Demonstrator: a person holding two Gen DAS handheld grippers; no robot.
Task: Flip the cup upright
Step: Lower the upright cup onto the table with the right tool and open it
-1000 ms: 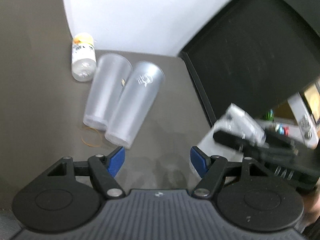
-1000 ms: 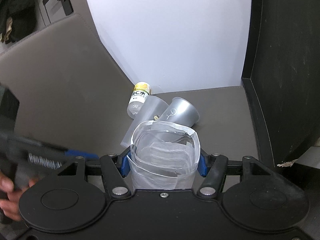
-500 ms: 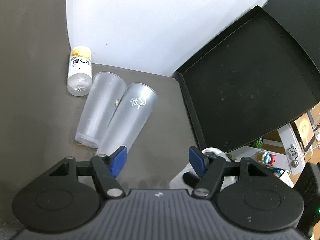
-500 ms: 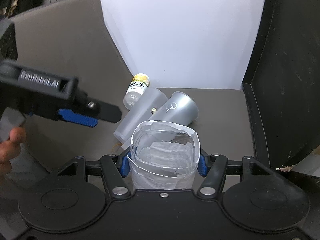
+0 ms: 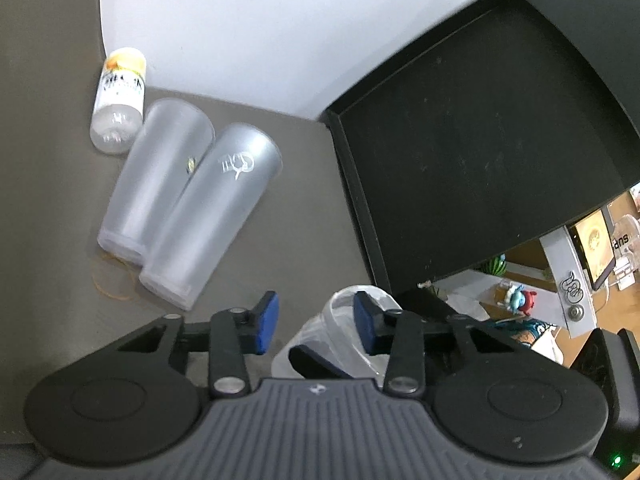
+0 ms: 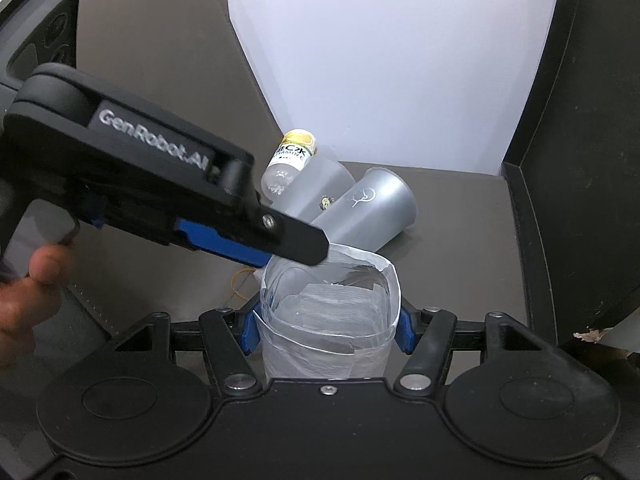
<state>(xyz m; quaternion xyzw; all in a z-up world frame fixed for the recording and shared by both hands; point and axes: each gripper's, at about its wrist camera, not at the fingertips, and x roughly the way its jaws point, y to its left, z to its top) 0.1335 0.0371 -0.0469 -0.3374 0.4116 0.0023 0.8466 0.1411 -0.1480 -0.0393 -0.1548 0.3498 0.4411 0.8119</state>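
My right gripper is shut on a clear plastic cup wrapped in white paper, its open mouth facing away from the camera. The cup also shows in the left wrist view, low and right of centre. My left gripper is open, its jaws narrowed, and its right pad sits at the cup's rim. In the right wrist view the left gripper reaches in from the left with one fingertip at the cup's rim. Two frosted tumblers lie on their sides on the grey table.
A small bottle with a yellow cap lies beyond the tumblers by the white back wall. A black panel stands at the right. An orange rubber band lies by the tumbler bases. Shelves with clutter show far right.
My left gripper has moved right to the held cup and its jaws have narrowed. The right gripper has kept hold of the cup, which now sits lower in its view.
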